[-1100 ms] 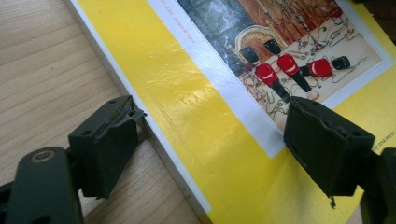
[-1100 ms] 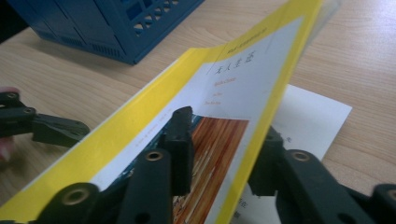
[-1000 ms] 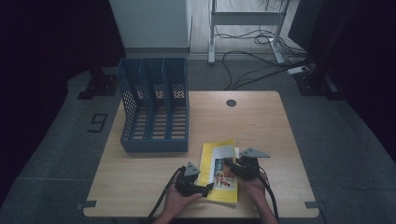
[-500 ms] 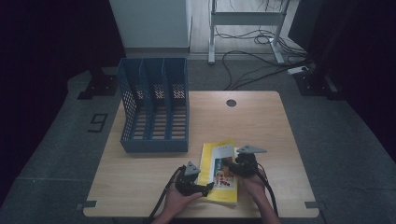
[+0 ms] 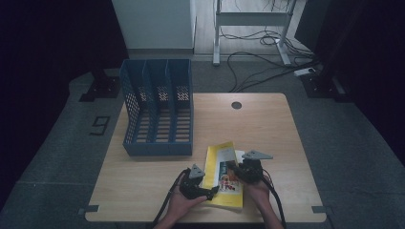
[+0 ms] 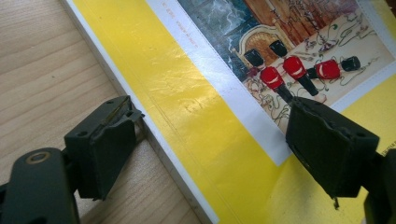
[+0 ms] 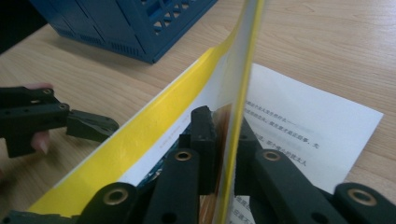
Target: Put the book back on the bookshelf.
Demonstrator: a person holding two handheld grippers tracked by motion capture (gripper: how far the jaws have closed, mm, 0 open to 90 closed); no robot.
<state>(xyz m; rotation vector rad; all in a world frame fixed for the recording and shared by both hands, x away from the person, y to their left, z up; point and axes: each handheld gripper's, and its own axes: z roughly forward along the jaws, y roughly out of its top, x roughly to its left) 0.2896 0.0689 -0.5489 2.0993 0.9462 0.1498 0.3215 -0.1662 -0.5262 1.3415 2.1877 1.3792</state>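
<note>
Both my forearms come in from the near table edge, hands low at the yellow book [image 5: 223, 176], which lies on the table [image 5: 267, 124] near me, right of the blue file rack [image 5: 160, 112]. My left gripper [image 5: 210, 191] sits level at the book's left edge, jaws wide apart: one beside the spine on the wood, the other over the cover picture, pads not pressing. My right gripper [image 5: 235, 168] has just been closing; its jaws are pinched on the book's lifted cover [image 7: 243, 88], which stands edge-on above the white page [image 7: 308, 126].
</note>
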